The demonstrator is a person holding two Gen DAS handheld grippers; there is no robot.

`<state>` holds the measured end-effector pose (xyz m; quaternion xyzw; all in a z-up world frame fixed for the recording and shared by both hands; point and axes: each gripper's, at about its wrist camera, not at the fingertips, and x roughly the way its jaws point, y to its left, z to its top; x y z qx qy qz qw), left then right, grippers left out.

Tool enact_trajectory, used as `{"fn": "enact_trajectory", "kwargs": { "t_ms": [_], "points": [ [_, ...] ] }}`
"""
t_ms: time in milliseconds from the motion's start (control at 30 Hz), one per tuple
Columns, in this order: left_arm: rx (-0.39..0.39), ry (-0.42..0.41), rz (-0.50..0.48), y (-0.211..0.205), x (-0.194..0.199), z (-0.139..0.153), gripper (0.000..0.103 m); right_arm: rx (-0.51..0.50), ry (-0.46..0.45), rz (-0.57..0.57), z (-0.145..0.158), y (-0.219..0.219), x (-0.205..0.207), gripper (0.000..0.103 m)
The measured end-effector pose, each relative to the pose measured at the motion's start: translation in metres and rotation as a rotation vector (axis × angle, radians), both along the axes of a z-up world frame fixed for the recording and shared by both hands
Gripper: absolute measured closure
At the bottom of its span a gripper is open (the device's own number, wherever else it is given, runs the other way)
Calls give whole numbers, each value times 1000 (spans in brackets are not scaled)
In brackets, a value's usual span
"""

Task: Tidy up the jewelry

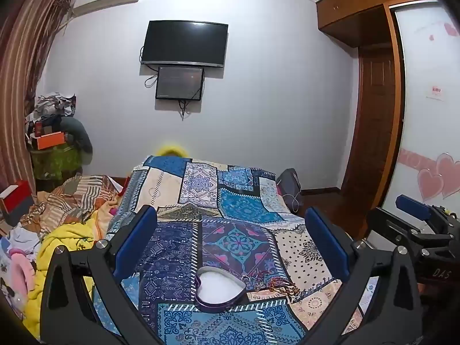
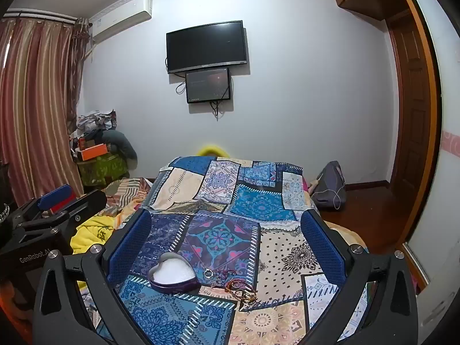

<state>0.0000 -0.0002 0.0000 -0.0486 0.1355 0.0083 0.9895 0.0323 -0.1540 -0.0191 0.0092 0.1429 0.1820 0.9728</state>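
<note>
both sets of fingers, left (image 1: 230,247) and right (image 2: 227,247), stood wide and empty over the bed (image 2: 287,258); heart-shaped box (image 2: 172,276) lay open beside the ring (image 2: 208,273) and beaded jewelry (image 2: 244,290), ready for filling.

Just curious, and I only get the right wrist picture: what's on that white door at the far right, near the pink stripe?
Observer: Big pink hearts are stuck low on the white wardrobe door.
Operator: And what lies left of the yellow blanket?
Observer: A heap of clothes, with something pink and fluffy at its near end.
</note>
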Motion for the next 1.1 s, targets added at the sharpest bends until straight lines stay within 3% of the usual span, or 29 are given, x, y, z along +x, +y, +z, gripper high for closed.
{"fn": "enact_trajectory", "kwargs": {
  "t_ms": [300,1100],
  "points": [
    [3,-3,-36,3,-2,7,0,-2,1,-1,1,1,-1,0],
    [12,-10,-16,2,-4,8,0,-1,3,-4,2,2,-3,0]
  ]
}}
